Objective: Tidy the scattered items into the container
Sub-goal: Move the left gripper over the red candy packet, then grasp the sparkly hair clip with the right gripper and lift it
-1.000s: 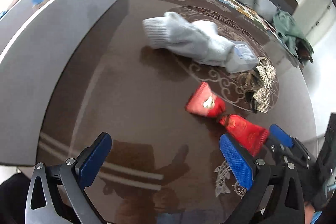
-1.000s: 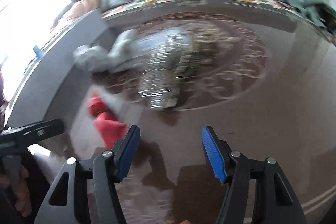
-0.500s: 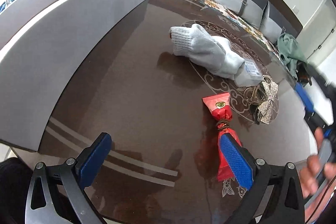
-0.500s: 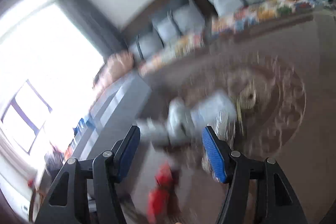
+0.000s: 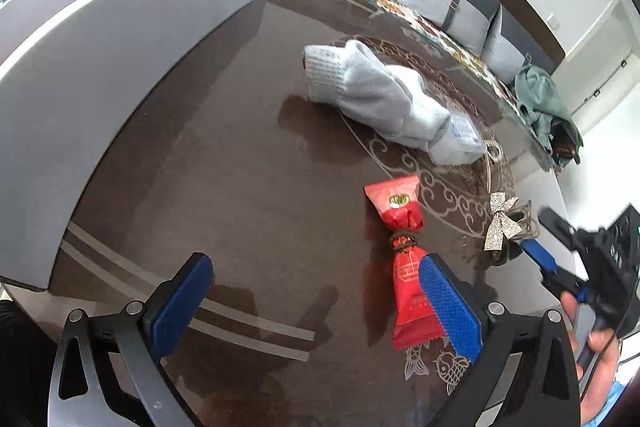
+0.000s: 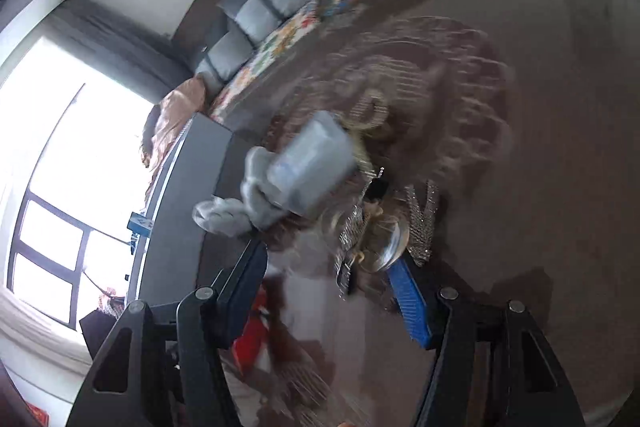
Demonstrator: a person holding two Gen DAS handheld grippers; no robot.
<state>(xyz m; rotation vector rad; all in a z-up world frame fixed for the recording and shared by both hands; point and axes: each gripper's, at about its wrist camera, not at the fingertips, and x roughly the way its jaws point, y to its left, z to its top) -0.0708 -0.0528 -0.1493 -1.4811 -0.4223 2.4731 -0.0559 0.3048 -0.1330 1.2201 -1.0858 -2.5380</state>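
Table (image 5: 240, 187): dark brown, glossy, pale scrollwork in the middle; sharp in the left wrist view, smeared by blur in the right.
Container (image 5: 100, 39): grey box on the table's left part, its long wall filling the left wrist view; in the right wrist view only a dark slanted side, window glare behind.
Socks (image 5: 368, 95): pale bundle lying on the scrollwork, well apart from the container; a clear packet (image 5: 460, 139) touching the far end, seen larger though blurred from the right wrist.
Red wrapper (image 5: 404, 227): flat on the table near the socks, tied at the waist; lower end partly behind the left gripper's right finger; only a red smear in the right wrist view.
Hair clip (image 5: 504, 227): sparkly bow, just right of the wrapper, right gripper's blue finger touching or just beside it.
Left gripper (image 5: 316, 307): spread wide, empty, above bare table.
Right gripper (image 6: 332, 303): parted wide, holding nothing, clip between the tips.
Hand (image 5: 592, 343): on the right gripper's handle, left view only.
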